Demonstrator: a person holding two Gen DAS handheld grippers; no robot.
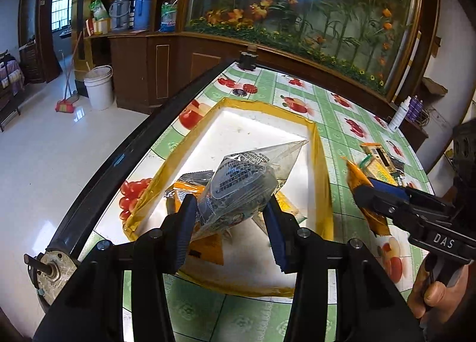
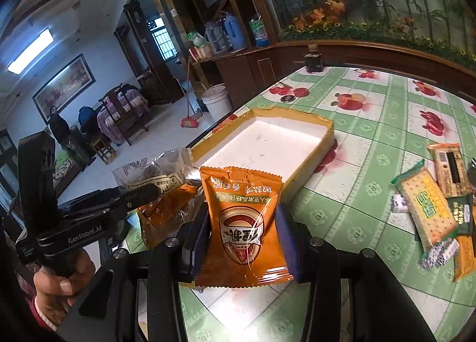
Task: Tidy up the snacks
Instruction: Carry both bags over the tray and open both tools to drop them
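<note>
My left gripper (image 1: 230, 208) is shut on a clear plastic snack bag (image 1: 244, 181) with a printed label, held above the near end of a white tray (image 1: 322, 169) with a yellow taped rim. Under the bag, orange packets (image 1: 208, 248) and a grey packet (image 1: 193, 176) lie in the tray. My right gripper (image 2: 242, 223) is shut on an orange snack packet (image 2: 244, 217), just to the right of the tray (image 2: 327, 130) over the tablecloth. In the right wrist view the left gripper (image 2: 148, 190) and its clear bag (image 2: 151, 169) show at the left.
Loose snacks lie to the right of the tray: a cracker pack (image 2: 425, 208) and a boxed bar (image 2: 449, 169). A dark bottle (image 1: 247, 59) stands at the table's far edge. The table's black rim (image 1: 119, 160) runs along the left, with a white bucket (image 1: 99, 87) on the floor beyond.
</note>
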